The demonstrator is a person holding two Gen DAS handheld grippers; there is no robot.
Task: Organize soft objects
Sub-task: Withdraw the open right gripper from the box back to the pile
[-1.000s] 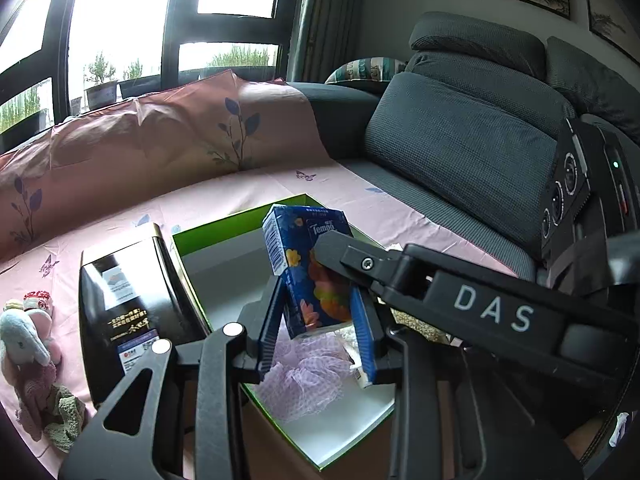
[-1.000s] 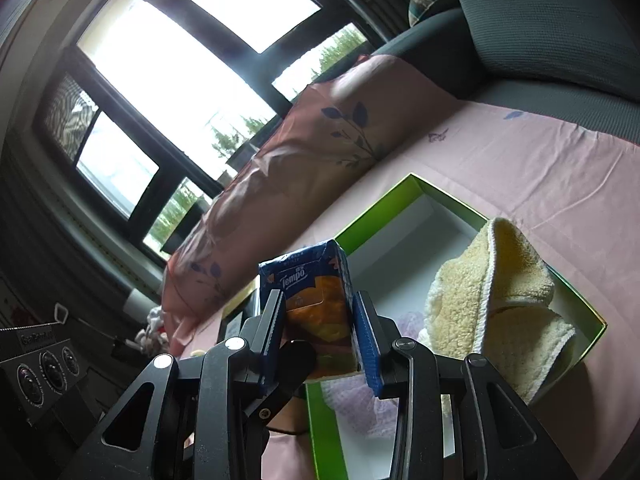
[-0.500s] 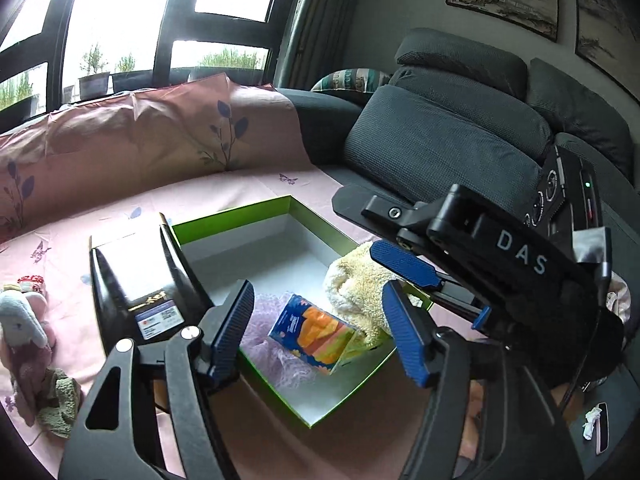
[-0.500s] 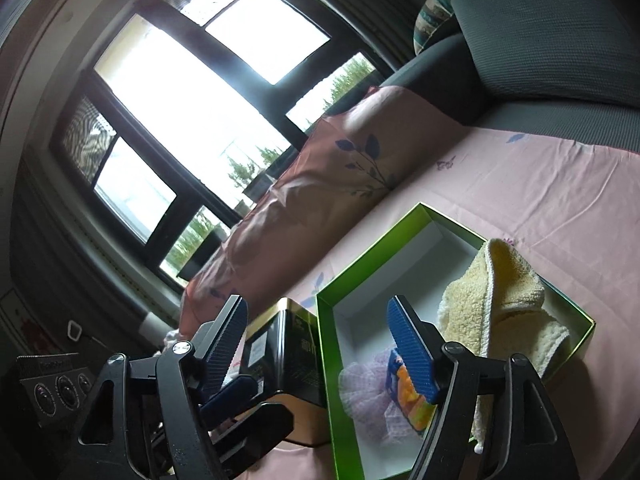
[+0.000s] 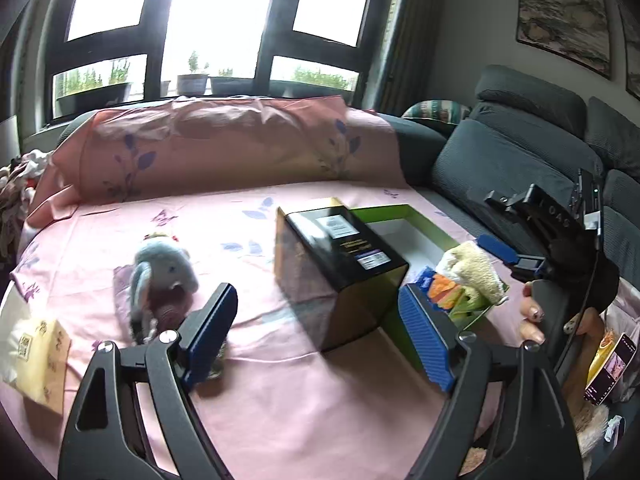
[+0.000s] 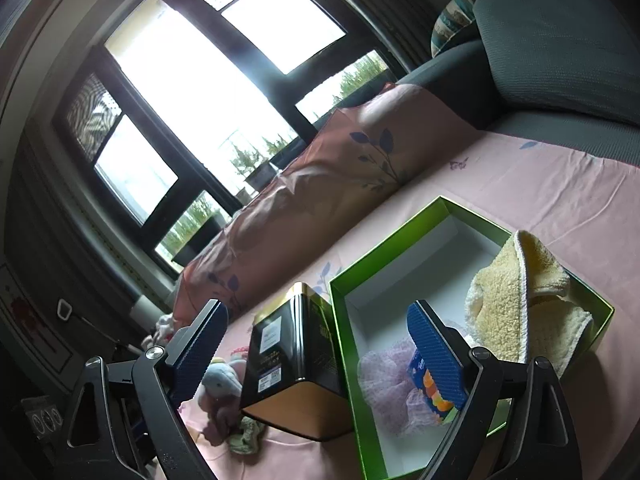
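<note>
Fingers on our left gripper (image 5: 320,328) spreading, nothing between them; plush elephant (image 5: 162,276) lies on the pink sheet (image 5: 300,408) beside the black tin (image 5: 340,264). Right gripper (image 6: 320,348) also opening, empty; tissue pack (image 6: 430,384) and yellow towel (image 6: 520,292) sit in the green box (image 6: 392,256).

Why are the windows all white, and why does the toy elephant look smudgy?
Left wrist view: daylight overexposes the windows to plain white, and the toy elephant is softly blurred, like the black box beside it. Right wrist view: the windows glare white too, the room's edges go dark, and straight frames bend.
</note>
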